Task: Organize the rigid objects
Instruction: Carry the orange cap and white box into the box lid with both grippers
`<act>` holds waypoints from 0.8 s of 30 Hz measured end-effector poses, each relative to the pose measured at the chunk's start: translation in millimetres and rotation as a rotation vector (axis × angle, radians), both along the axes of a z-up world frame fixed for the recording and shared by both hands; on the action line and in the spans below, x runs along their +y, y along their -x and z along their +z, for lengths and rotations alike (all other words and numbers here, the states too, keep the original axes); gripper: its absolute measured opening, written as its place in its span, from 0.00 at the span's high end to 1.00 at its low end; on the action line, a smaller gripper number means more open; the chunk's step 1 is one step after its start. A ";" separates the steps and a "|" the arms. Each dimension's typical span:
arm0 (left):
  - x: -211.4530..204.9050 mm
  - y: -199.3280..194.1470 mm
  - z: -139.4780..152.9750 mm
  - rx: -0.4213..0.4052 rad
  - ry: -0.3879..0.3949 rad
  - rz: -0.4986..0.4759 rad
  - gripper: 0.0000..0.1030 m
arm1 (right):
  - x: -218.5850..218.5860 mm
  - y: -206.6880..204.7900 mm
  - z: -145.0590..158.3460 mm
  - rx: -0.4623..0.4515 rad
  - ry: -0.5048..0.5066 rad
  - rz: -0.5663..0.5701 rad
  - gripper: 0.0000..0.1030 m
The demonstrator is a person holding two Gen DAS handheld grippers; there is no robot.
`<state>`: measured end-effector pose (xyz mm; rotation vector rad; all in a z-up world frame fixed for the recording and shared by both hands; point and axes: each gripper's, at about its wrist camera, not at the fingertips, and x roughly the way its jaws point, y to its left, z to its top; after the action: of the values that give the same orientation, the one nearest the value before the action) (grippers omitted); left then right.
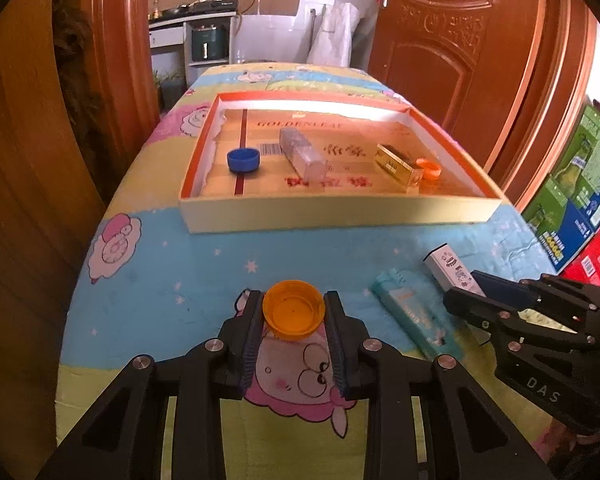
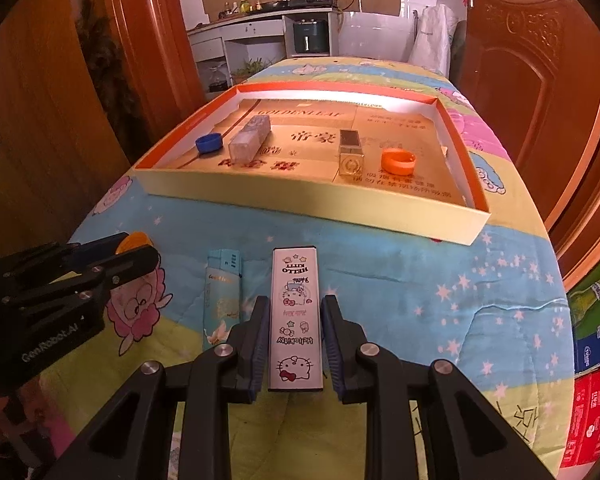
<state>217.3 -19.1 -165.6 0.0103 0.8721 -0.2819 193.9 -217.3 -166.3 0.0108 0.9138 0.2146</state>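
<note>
- Where my left tool (image 1: 294,314) sits low over the quilted surface (image 1: 204,264), its two blue-padded fingers (image 1: 252,336) press on either side of an orange cap (image 1: 294,314), open side up, so I read this tool as clamped on the cap.
- The cap lies on the near part of the surface, on the pink cartoon sheep print (image 1: 296,376), well short of the tray.
- My right tool (image 2: 295,320) straddles a white Hello Kitty box (image 2: 296,320), which lies flat and lengthwise between the fingers (image 2: 256,332); the pads meet its long sides, so I take this tool as clamped on the box.
- Just left of that box, parallel to it and apart from it, lies a pale blue packet (image 2: 223,300), untouched by either tool.
- Beyond both, across the middle of the surface, stands a shallow cardboard tray (image 1: 332,212) with an orange inner rim.
- Inside the tray, left to right in the left wrist view: a blue cap (image 1: 243,160), a clear plastic case (image 1: 302,154) lying at an angle, a gold box (image 1: 398,166), and a second orange cap (image 1: 430,169) just beside the gold box.
- Coloured cartons (image 1: 576,184) are stacked beside the surface on the right.
- Wooden doors (image 1: 452,28) frame a kitchen beyond.
</note>
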 end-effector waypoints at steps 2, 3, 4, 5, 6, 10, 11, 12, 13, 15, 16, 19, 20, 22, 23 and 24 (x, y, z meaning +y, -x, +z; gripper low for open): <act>-0.7 -2.2 6.8 -0.006 0.010 0.001 0.70 | -2.6 -1.3 6.2 -0.008 -0.016 -0.006 0.75; -1.1 -3.6 10.7 -0.008 0.015 0.001 0.70 | -3.6 -2.2 9.3 -0.013 -0.020 -0.008 0.75; -1.9 -5.7 14.9 -0.012 0.022 0.002 0.70 | -4.4 -3.7 12.8 -0.019 -0.021 -0.010 0.75; -3.1 -8.5 19.2 -0.014 0.027 0.003 0.70 | -5.2 -5.8 17.0 -0.027 -0.021 -0.015 0.75; -4.7 -11.4 22.4 -0.016 0.030 0.003 0.70 | -6.1 -7.8 20.2 -0.033 -0.021 -0.019 0.75; -13.3 -23.4 38.3 -0.040 0.039 0.000 0.70 | -12.7 -20.9 37.2 -0.063 -0.030 -0.040 0.75; -16.3 -28.2 44.1 -0.049 0.039 0.000 0.70 | -14.0 -23.8 40.6 -0.068 -0.031 -0.044 0.75; -18.7 -32.5 48.4 -0.056 0.040 -0.001 0.70 | -15.9 -28.4 44.3 -0.073 -0.032 -0.050 0.75; -21.6 -37.4 53.5 -0.064 0.041 -0.002 0.70 | -18.1 -32.4 48.2 -0.078 -0.035 -0.056 0.75; -27.0 -47.8 62.3 -0.078 0.039 -0.001 0.70 | -22.5 -41.9 55.0 -0.082 -0.044 -0.068 0.75; -30.1 -54.2 66.4 -0.083 0.036 -0.002 0.70 | -24.4 -46.7 57.9 -0.084 -0.048 -0.073 0.75; -37.3 -73.8 75.1 -0.090 0.033 -0.004 0.70 | -30.6 -62.7 65.6 -0.089 -0.049 -0.092 0.75; -39.9 -81.7 77.2 -0.091 0.032 -0.005 0.70 | -33.3 -69.2 68.4 -0.091 -0.051 -0.098 0.75; -45.3 -96.5 79.6 -0.091 0.028 -0.003 0.70 | -38.0 -81.6 71.4 -0.092 -0.056 -0.107 0.75; -48.8 -105.3 80.2 -0.090 0.023 -0.002 0.70 | -40.6 -89.2 72.4 -0.091 -0.057 -0.112 0.75; -52.0 -112.4 80.0 -0.089 0.019 -0.001 0.70 | -42.9 -95.4 72.7 -0.090 -0.057 -0.117 0.75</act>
<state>329.8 -71.1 -85.6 0.0058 0.7808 -0.2884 289.3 -260.2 -93.5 0.1061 0.8142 0.1312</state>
